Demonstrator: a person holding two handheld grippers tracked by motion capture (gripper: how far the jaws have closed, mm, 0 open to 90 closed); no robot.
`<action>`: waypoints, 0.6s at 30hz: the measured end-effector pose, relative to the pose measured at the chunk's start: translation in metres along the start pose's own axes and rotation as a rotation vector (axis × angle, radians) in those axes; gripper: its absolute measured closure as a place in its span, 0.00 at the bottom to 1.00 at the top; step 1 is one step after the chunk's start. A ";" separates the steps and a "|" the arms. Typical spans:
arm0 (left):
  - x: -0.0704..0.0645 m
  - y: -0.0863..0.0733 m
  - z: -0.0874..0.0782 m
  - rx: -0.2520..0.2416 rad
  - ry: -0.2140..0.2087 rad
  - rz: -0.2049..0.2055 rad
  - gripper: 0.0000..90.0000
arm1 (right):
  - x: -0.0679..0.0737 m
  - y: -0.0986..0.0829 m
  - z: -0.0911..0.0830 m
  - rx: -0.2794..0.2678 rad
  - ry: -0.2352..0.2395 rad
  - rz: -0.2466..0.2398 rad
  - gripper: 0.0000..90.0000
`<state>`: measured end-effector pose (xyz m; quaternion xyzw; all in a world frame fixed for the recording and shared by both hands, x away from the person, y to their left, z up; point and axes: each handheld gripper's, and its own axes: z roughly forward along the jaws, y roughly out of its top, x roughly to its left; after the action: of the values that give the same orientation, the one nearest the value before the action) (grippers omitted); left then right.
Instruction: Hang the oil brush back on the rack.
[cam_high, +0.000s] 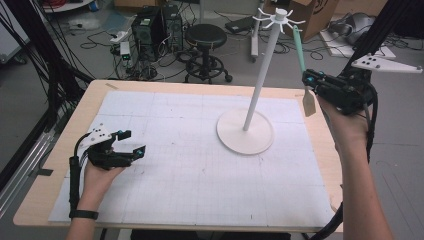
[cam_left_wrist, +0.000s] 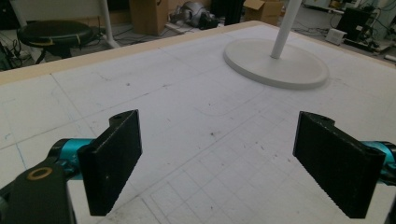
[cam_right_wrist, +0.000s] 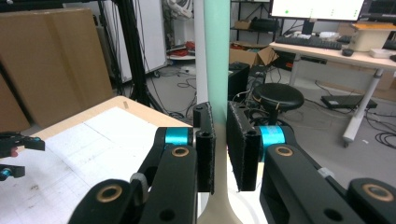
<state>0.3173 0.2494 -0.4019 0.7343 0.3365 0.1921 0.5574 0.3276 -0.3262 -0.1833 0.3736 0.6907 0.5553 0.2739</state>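
left tool gapes wide, empty, above the gridded mat; right tool clamps the spatula; no legible writing.

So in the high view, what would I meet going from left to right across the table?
Left tongs, open above the white gridded mat → round white base of the tall hook stand → mint-handled spatula hanging from a hook, gripped by the right tongs.
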 end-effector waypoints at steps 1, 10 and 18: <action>0.000 0.000 0.000 0.001 -0.001 -0.001 0.18 | 0.000 -0.001 0.003 0.013 0.000 0.000 0.90; 0.000 0.000 -0.002 -0.001 0.002 0.003 0.18 | 0.000 -0.009 0.005 0.035 -0.004 -0.012 0.66; 0.000 0.000 -0.002 0.000 0.001 0.003 0.18 | -0.001 -0.029 -0.005 0.047 0.035 -0.036 0.48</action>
<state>0.3160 0.2509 -0.4010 0.7348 0.3356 0.1932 0.5569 0.3186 -0.3329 -0.2102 0.3575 0.7148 0.5405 0.2628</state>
